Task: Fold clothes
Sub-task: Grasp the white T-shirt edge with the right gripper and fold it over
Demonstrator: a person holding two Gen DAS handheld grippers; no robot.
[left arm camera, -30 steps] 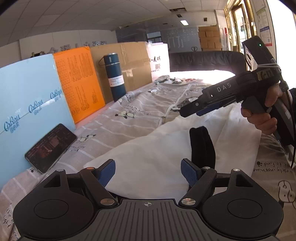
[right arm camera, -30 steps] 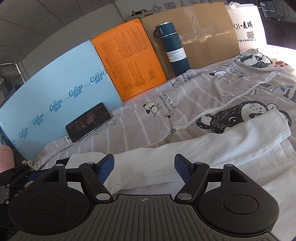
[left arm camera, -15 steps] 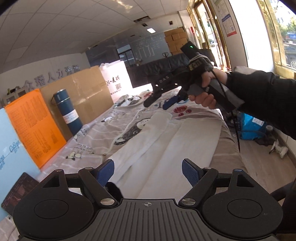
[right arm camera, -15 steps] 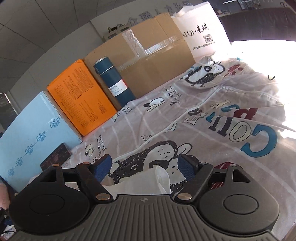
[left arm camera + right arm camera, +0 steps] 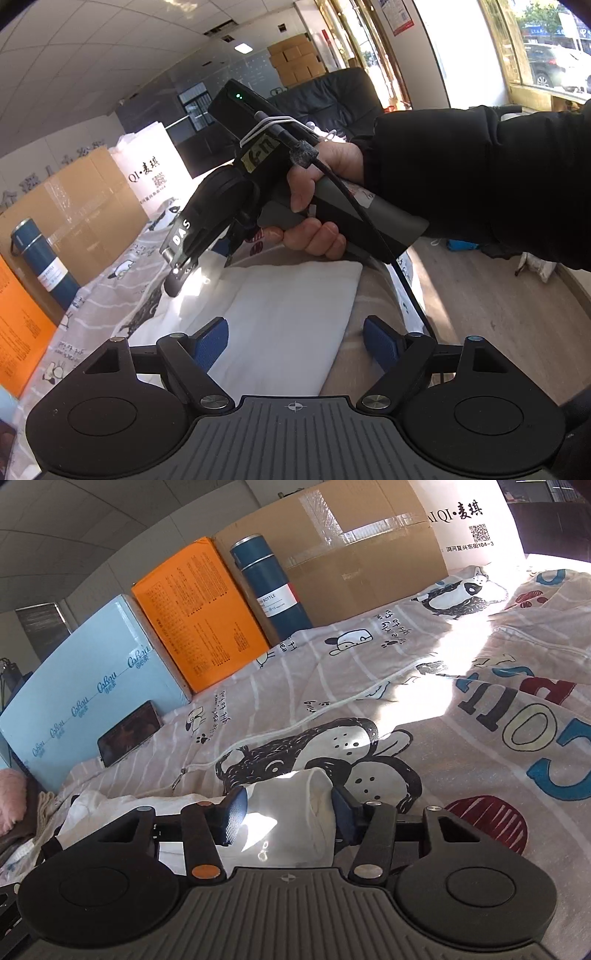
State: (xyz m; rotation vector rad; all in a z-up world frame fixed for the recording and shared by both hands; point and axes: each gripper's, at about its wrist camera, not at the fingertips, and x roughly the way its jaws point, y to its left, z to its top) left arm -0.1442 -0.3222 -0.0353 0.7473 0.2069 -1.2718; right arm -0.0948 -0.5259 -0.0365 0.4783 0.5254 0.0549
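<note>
A white garment (image 5: 295, 306) lies flat on the cartoon-print bed cover (image 5: 406, 672). My left gripper (image 5: 295, 343) hovers open just above the garment's near part, nothing between its blue pads. A hand in a black sleeve (image 5: 480, 177) holds my right gripper (image 5: 199, 273) farther along the garment, pointing down at it. In the right wrist view the right gripper (image 5: 288, 814) stands over the garment's white sleeve cuff (image 5: 295, 801). The jaws are partly narrowed, with a pad close against each side of the cuff and a wide gap still between them.
Along the wall behind the bed stand a light-blue box (image 5: 92, 675), an orange box (image 5: 199, 613), a dark blue bottle (image 5: 273, 590), a cardboard box (image 5: 362, 561) and a white bag (image 5: 472, 520). A phone (image 5: 129, 734) leans on the blue box. The bed edge and floor (image 5: 498, 314) lie right.
My left gripper has swung right toward the garment's far end. The right gripper has dropped onto the sleeve cuff, and its fingers have narrowed around it.
</note>
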